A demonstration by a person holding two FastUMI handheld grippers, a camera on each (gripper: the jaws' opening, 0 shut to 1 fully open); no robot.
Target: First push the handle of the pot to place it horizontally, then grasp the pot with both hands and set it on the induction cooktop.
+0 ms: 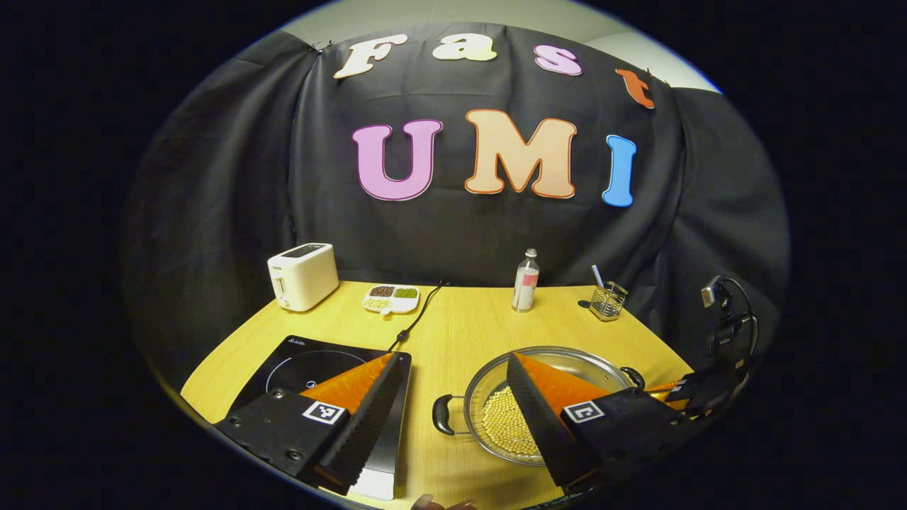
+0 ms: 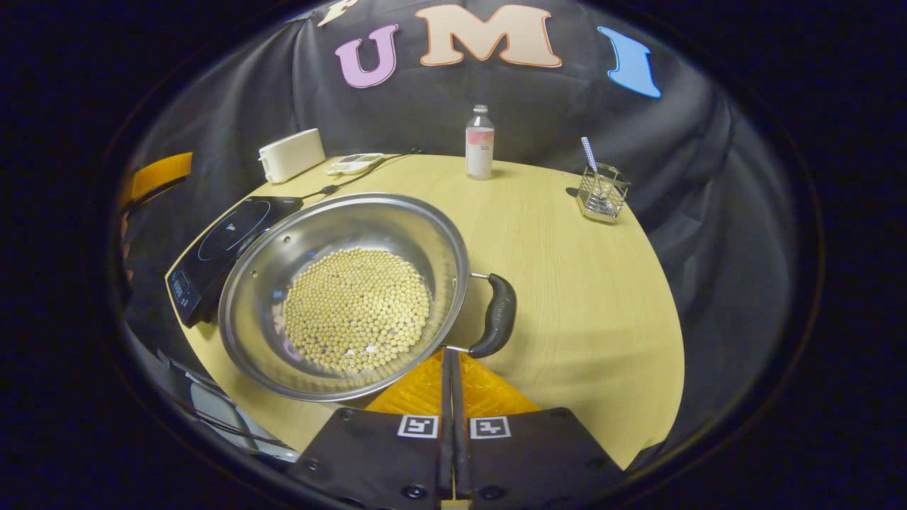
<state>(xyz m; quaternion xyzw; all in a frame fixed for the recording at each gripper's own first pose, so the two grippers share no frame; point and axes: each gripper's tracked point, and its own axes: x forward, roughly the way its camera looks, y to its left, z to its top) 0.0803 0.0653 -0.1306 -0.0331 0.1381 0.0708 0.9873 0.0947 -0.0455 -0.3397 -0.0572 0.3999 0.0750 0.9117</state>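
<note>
Sitting on the table (image 2: 567, 283), the pot (image 2: 340, 297) isn't on the cooktop (image 2: 227, 234) yet. Left gripper (image 1: 453, 397) gapes wide; right gripper (image 2: 450, 368) is pinched closed, empty, by the handle (image 2: 496, 315).

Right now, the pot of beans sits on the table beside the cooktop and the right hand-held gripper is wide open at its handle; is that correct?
Not quite: the right hand-held gripper is shut, fingers together, by the handle, as the right gripper view shows. The pot of beans does sit on the table beside the cooktop.
</note>
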